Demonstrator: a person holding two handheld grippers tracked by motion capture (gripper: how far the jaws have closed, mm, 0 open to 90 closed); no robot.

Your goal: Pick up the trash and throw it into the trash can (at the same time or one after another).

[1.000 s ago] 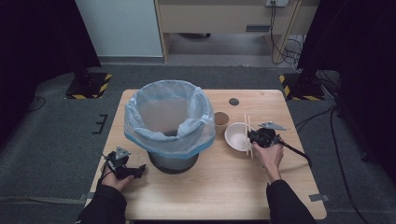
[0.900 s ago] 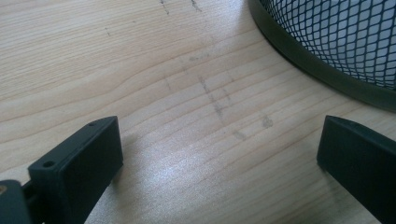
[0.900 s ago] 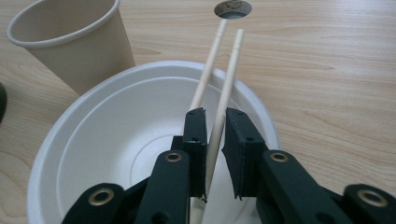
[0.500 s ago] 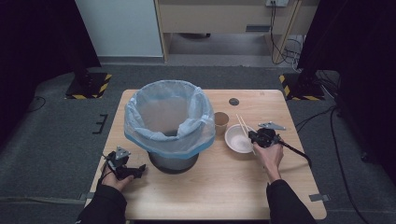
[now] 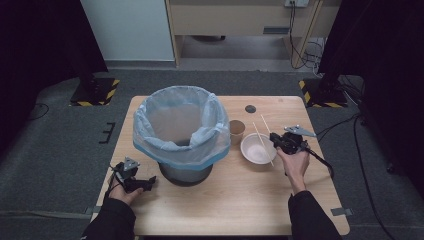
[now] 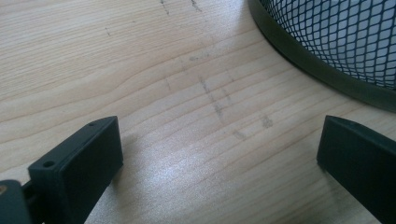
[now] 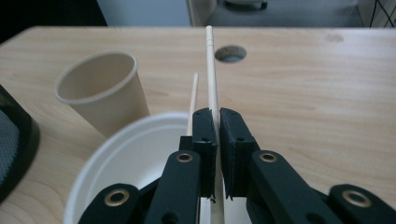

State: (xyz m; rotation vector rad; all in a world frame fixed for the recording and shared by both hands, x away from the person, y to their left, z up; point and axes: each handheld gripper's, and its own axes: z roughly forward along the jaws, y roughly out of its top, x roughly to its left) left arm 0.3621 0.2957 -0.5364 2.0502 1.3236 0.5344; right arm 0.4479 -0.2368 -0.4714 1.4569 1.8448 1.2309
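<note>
while the left claw (image 5: pixel 148 184) gapes unmoved, the right claw (image 7: pixel 216 122) has tilted its clamped chopstick (image 7: pixel 211 65).

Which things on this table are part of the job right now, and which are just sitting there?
In the job: right gripper shut on one chopstick; second chopstick; white bowl; lined bin, probably.

Lying about: paper cup; left gripper, open, resting on table.

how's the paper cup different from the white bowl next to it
The paper cup is tan, tall and narrow; the white bowl is wide and shallow. One chopstick lies across the bowl's rim, and the right tool holds another chopstick above it; nothing rests on the cup. The cup stands nearer the lined bin. Both stand upright and look empty.
</note>
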